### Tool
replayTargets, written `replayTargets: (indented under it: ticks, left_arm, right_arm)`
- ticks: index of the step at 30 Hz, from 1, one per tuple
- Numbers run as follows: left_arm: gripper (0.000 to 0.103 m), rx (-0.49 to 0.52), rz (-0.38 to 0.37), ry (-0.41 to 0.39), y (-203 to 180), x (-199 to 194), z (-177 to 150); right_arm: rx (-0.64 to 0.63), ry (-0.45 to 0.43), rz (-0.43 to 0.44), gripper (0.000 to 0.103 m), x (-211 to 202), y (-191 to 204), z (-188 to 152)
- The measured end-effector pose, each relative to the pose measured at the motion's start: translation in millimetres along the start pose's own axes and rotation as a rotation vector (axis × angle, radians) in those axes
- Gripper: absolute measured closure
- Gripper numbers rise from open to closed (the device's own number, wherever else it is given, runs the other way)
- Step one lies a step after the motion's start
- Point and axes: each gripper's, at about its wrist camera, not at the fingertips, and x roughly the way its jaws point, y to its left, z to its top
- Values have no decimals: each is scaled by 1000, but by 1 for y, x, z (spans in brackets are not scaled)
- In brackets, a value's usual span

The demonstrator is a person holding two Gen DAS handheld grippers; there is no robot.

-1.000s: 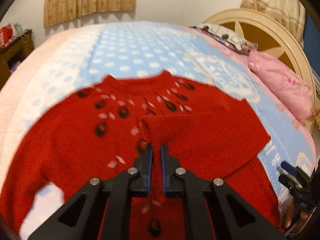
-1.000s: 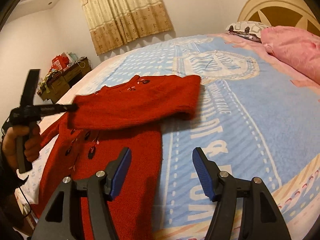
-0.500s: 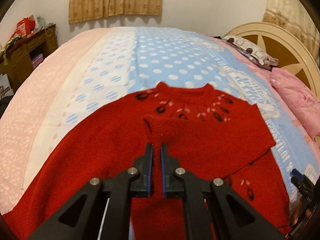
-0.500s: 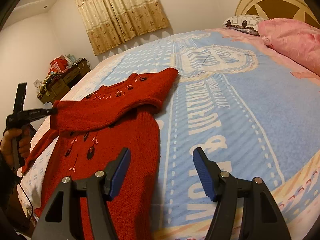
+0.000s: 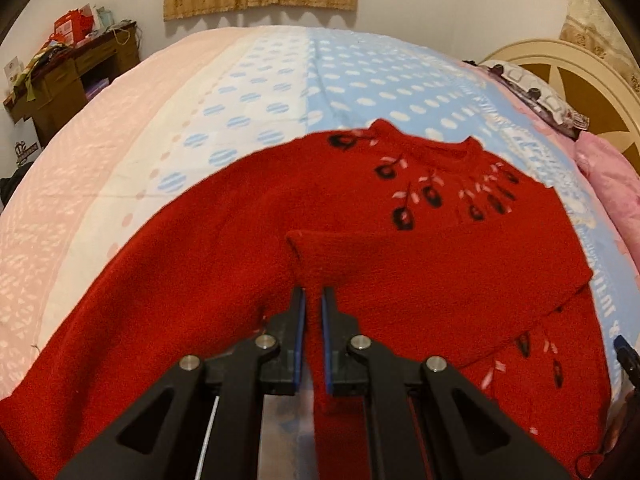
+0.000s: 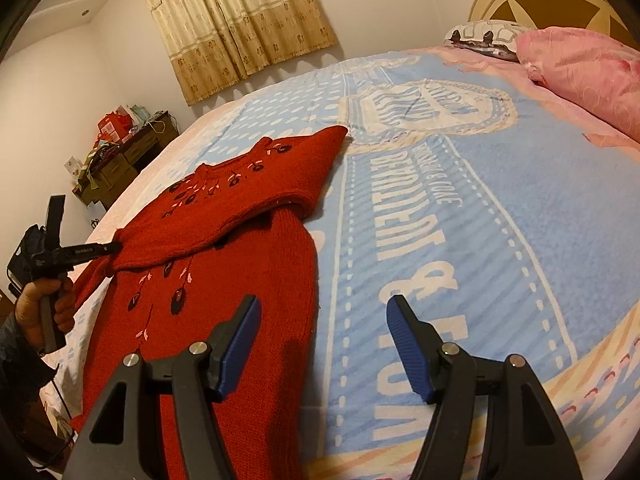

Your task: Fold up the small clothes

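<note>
Sleeve cuff (image 5: pixel 310 256): we keep it pinched in the left gripper (image 5: pixel 313 320), carried across the chest so that side folds inward.
Sweater (image 6: pixel 224 248): it lies flat at nine o'clock on the bedspread (image 6: pixel 480 220).
Right gripper (image 6: pixel 320 344): we hold it spread and empty over the hem edge at five o'clock, ready to steady it.

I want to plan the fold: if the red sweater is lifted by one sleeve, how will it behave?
Probably floppy: the sleeve pinched by the left hand-held gripper drapes limply across the red sweater. The thick knit likely grips rather than slips. It may drag on the fuzzy blanket, not slide.
</note>
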Motion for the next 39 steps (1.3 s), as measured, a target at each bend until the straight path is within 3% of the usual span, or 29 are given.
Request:
replayTargets:
  ticks: [6,8,10,11,16,19,22,25,30,34,36,39]
  left_arm:
    - [86,-6,35,-10,5,1,-5]
    - [72,-9,54,-4,6,-2,-6]
    - [41,5,117,-32,4,-10,-9]
    - [37,21,157,-68,2,-18,-11]
    - [23,115,206,-157,-15,-34,-18]
    - [22,171,268,-155,-24,-23,-15]
    - [22,159,306,-91,-19,-6,-15]
    - [18,108,293,-64,-4,4,-20]
    - [11,114,283,-104,-1,6,-29]
    - [5,85,252,-101,5,3,-31]
    - [2,81,255,-109,9,2,-34]
    - [2,55,230,-120,14,3,-37]
  right_arm:
    - [5,10,5,36,2,-1,-1]
    - [7,10,4,36,1,-1,-1]
    - [7,6,3,36,1,0,-1]
    - [8,-1,2,36,-1,0,-1]
    - [-92,-77,1,36,-23,27,13]
    - [-254,-5,10,36,-12,69,37]
    - [-336,12,42,36,9,100,61]
    - [-348,71,43,36,51,110,80]
    - [-297,239,1,36,133,90,77]
    - [-313,202,-7,36,116,99,74]
    - [-330,185,31,36,101,112,70]
    - [-388,168,-13,36,99,131,65]
